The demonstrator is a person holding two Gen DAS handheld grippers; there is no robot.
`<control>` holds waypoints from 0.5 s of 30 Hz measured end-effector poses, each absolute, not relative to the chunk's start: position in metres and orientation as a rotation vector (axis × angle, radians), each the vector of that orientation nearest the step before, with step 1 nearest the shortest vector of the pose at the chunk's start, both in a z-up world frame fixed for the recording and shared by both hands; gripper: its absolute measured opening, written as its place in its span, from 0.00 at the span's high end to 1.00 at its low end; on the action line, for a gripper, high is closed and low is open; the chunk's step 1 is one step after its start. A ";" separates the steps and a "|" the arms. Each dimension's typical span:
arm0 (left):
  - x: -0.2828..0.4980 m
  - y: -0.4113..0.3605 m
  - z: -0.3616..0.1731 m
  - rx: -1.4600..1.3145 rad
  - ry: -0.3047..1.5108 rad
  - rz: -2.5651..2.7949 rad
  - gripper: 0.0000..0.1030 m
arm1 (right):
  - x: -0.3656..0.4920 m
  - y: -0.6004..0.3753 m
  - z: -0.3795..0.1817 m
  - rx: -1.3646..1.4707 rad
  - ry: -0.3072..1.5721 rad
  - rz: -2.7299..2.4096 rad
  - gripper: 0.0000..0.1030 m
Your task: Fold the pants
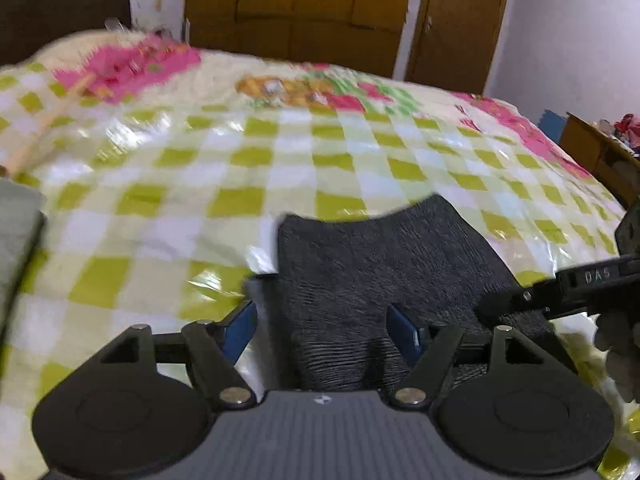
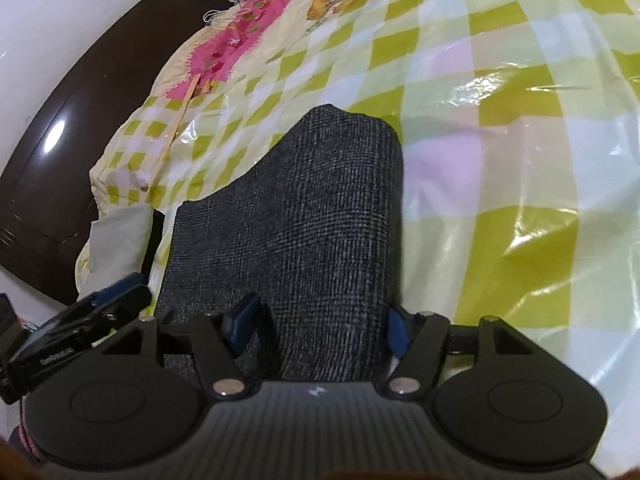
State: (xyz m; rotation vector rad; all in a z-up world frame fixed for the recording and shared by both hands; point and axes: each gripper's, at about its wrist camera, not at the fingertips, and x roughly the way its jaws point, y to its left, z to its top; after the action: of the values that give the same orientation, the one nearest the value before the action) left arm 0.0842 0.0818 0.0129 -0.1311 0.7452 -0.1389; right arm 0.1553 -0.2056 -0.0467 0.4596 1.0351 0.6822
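Note:
Dark grey pants (image 1: 380,264) lie folded into a compact stack on the bed's green-and-white checked cover (image 1: 240,168). My left gripper (image 1: 322,332) is open low over their near end. Its left blue finger (image 1: 240,330) is just off the cloth's left edge and its right one rests on the fabric. In the right wrist view the same pants (image 2: 312,208) stretch away from my right gripper (image 2: 318,326). That gripper is open, with the fabric lying loose between the blue pads. Each gripper shows in the other's view: the right gripper (image 1: 560,288) at the far right, the left gripper (image 2: 100,304) at the far left.
A pale grey folded cloth (image 1: 16,232) (image 2: 116,236) lies at the bed's left edge. A thin wooden stick (image 1: 52,120) (image 2: 180,108) rests on the cover beyond it. A wooden wardrobe (image 1: 300,8) stands behind the bed, a low wooden table (image 1: 596,148) to the right, a dark headboard (image 2: 48,140) alongside.

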 end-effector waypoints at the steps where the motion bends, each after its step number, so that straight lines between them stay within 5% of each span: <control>1: 0.090 0.080 0.007 -0.155 0.773 -0.144 0.33 | 0.158 -0.206 -0.048 0.480 1.034 0.681 0.35; 7: 0.089 0.083 0.006 -0.164 0.772 -0.132 0.48 | 0.166 -0.203 -0.054 0.506 1.028 0.695 0.32; 13: 0.101 0.094 -0.007 -0.238 0.820 -0.148 0.39 | 0.180 -0.207 -0.068 0.722 1.057 0.734 0.32; 15: 0.100 0.087 -0.006 -0.210 0.814 -0.145 0.40 | 0.181 -0.200 -0.065 0.645 1.075 0.730 0.47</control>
State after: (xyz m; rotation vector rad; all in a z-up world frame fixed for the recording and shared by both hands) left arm 0.0995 0.0873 -0.0065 -0.2096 0.8144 -0.1446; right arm 0.1809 -0.1999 -0.0648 0.6455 1.0746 0.7302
